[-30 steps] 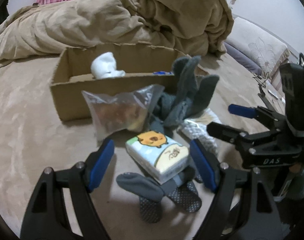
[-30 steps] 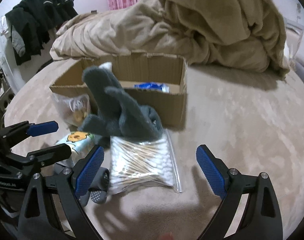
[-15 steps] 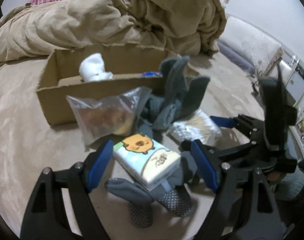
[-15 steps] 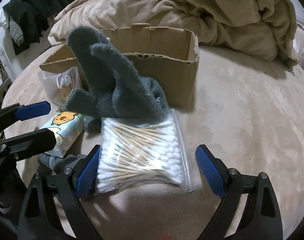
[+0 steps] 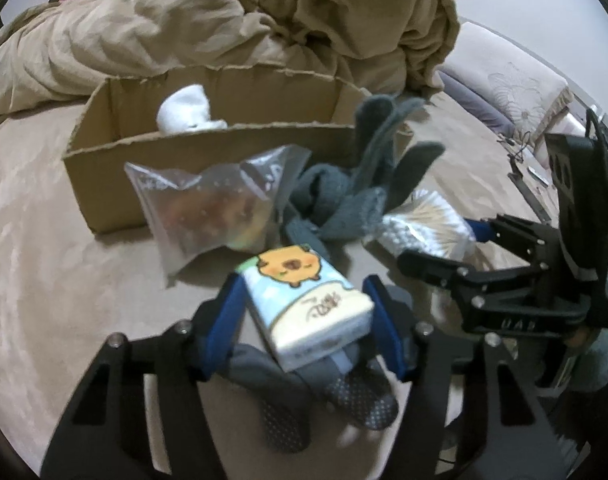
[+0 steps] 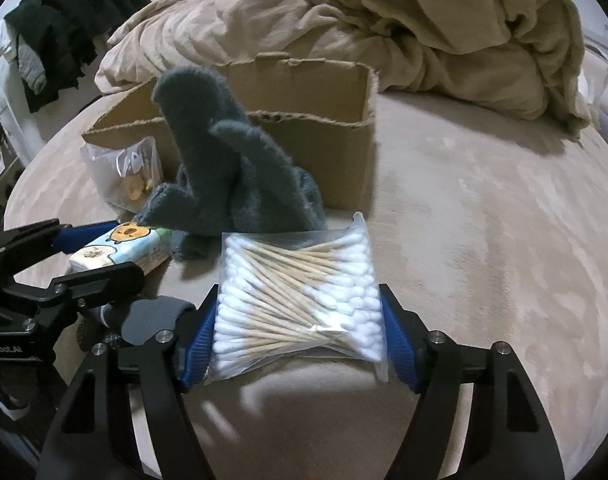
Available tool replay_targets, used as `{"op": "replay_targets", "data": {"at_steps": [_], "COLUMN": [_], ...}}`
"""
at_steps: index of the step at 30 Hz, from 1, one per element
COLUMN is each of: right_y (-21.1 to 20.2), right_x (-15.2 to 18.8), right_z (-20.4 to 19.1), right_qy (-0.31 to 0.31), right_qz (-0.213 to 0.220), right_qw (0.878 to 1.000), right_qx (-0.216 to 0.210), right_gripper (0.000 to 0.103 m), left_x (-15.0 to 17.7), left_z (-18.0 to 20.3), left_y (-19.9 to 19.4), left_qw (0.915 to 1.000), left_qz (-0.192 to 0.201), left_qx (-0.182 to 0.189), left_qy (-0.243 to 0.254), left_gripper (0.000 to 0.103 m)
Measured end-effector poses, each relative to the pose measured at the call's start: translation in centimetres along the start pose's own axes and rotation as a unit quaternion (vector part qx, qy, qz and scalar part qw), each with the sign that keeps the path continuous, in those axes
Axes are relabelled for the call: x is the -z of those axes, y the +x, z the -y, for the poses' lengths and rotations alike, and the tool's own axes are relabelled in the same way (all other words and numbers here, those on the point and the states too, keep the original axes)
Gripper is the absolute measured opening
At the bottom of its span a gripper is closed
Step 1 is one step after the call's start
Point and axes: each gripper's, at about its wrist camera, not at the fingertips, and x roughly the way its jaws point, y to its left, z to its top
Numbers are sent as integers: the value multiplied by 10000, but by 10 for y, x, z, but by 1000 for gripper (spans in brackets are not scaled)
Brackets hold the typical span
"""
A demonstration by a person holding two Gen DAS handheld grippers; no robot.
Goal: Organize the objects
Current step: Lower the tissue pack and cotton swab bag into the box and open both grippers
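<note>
tissue pack [image 5: 307, 304] and cotton swab bag [image 6: 300, 296] bracketed, barely started
left gripper [image 5: 304, 324] and right gripper [image 6: 300, 336] spread around them; only a white item [image 5: 188, 110] lies in the box [image 5: 208, 148].

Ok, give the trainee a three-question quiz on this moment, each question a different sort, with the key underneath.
1. True or false: the tissue pack lies between the fingers of the left gripper.
2. Which item does the right gripper straddle? A) snack bag B) bag of cotton swabs C) grey glove
3. Fill in: the white item sits inside the ____.

Key
1. True; the pack rests partly on grey socks.
2. B, the bag of cotton swabs, with a pad at each side.
3. Cardboard box.
</note>
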Motion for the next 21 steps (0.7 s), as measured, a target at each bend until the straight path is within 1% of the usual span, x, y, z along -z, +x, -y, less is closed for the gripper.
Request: {"op": "replay_targets", "data": {"at_steps": [4,6,10,14,17,21], "right_y": [-14,-21,-35,-50,-66,-77], "right_x": [-3,-5,-11,-18,-25,-36], "right_z": [3,4,7,12,14,16], "right_qy": [68,104,189,291,372,476], "right_qz": [163,246,419,647,900,1136], "right_qw": [9998,9996,9989,9975,9952,9924], "right_qx": [6,7,31,45,40,5], "right_gripper": [76,76,76,76,76,76], "left_x": [-2,-3,-4,-6,-10,-18], "left_z": [3,5,6,6,10,15], "left_y": [-13,-21,-30,-46,-67,-89], "left_qw": [9999,9997,9994,9986,9970,9934], "left_qz": [139,237,325,502,749,1113], "left_qx": [55,71,82,144,181,119], "left_qy": [36,72,82,64,120,262], "left_gripper": [58,54,54,54,54,54]}}
